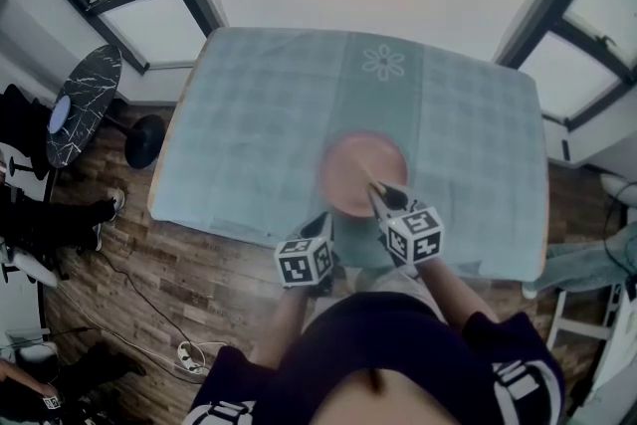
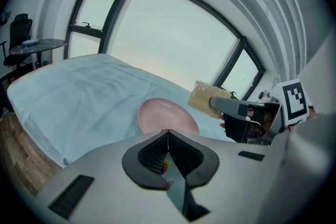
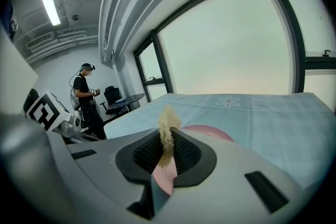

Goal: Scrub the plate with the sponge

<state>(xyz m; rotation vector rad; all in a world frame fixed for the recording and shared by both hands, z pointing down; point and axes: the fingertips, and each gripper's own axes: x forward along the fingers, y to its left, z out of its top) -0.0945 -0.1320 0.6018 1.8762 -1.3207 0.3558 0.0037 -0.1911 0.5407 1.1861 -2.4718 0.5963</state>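
1. the round, smooth pink plate (image 1: 363,176) lies flat on the surface (image 1: 249,105), which is covered by a pale blue checked cloth (image 1: 468,134).
2. the sponge (image 3: 168,126) is tan, coarse and fibrous, and squeezed thin.
3. a dark marbled side table (image 1: 85,105) stands to the left on the wood floor (image 1: 149,274).
4. the right claw (image 1: 383,197) is clamped on the sponge, over the plate's near rim.
5. the left claw (image 1: 323,226) is pressed together on nothing, just beside the plate.

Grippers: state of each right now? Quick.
Left gripper: closed, holding nothing.
Right gripper: closed on the sponge.
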